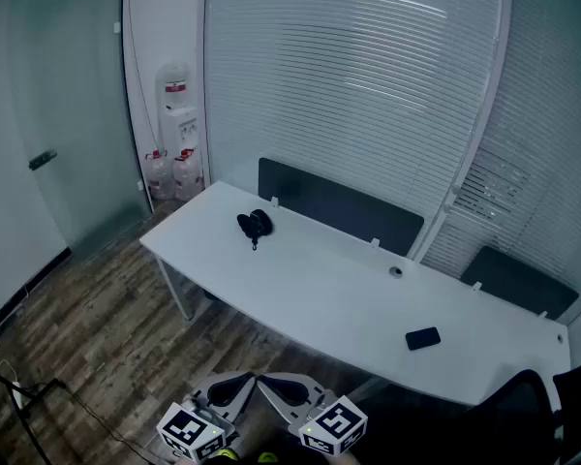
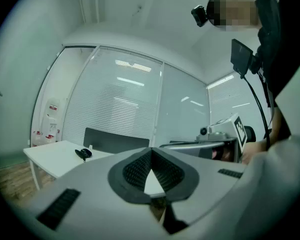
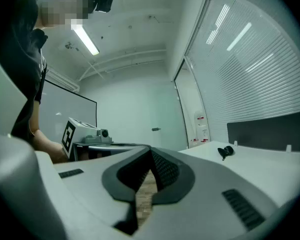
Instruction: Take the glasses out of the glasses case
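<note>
The glasses case (image 1: 255, 225) is a small dark rounded thing that lies on the white tabletop (image 1: 329, 294), near its far left end, a little above the centre of the head view. It is too small to tell if it is open or closed, and no glasses can be made out. It is well apart from both tongs. The left gripper view shows the case at centre left, and the right gripper view shows it at centre right.

The left tongs (image 1: 234, 387) and the right tongs (image 1: 283, 387) are at the bottom edge of the head view, side by side, over the wooden floor (image 1: 97, 327) in front of the tabletop. Each pair has its jaws together at the tips and holds nothing.

A flat black object (image 1: 422, 338) lies on the right part of the tabletop. Dark partition panels (image 1: 339, 206) stand along its far edge. A water dispenser (image 1: 179, 129) stands in the upper left corner of the room.
</note>
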Available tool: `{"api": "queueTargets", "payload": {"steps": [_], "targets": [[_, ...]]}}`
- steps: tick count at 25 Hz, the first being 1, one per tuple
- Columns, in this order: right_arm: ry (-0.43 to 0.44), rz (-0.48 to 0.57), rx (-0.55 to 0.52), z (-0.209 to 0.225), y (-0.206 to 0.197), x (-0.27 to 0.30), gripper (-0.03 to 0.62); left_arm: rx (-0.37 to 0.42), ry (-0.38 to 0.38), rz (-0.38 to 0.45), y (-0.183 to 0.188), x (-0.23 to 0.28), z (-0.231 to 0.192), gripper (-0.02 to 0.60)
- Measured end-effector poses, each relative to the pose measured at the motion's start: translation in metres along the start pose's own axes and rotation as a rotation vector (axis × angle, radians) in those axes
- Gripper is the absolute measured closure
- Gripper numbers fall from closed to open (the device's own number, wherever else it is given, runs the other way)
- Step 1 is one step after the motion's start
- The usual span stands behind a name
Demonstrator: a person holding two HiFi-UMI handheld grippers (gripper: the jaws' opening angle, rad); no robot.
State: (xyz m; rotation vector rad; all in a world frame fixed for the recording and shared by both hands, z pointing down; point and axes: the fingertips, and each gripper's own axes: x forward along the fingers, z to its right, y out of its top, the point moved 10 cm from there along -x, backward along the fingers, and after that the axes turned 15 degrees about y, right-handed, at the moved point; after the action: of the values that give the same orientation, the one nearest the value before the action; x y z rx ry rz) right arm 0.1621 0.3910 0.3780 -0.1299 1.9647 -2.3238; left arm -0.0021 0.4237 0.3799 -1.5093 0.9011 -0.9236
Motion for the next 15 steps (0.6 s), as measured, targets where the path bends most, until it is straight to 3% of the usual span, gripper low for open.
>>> {"api": "queueTargets", "payload": {"steps": [15], "targets": [[-0.001,0.012,0.014,0.010,-0.003,-0.011,0.580,-0.030,0.010,-0.001,-0.005,0.012,0.008,0.572]]}}
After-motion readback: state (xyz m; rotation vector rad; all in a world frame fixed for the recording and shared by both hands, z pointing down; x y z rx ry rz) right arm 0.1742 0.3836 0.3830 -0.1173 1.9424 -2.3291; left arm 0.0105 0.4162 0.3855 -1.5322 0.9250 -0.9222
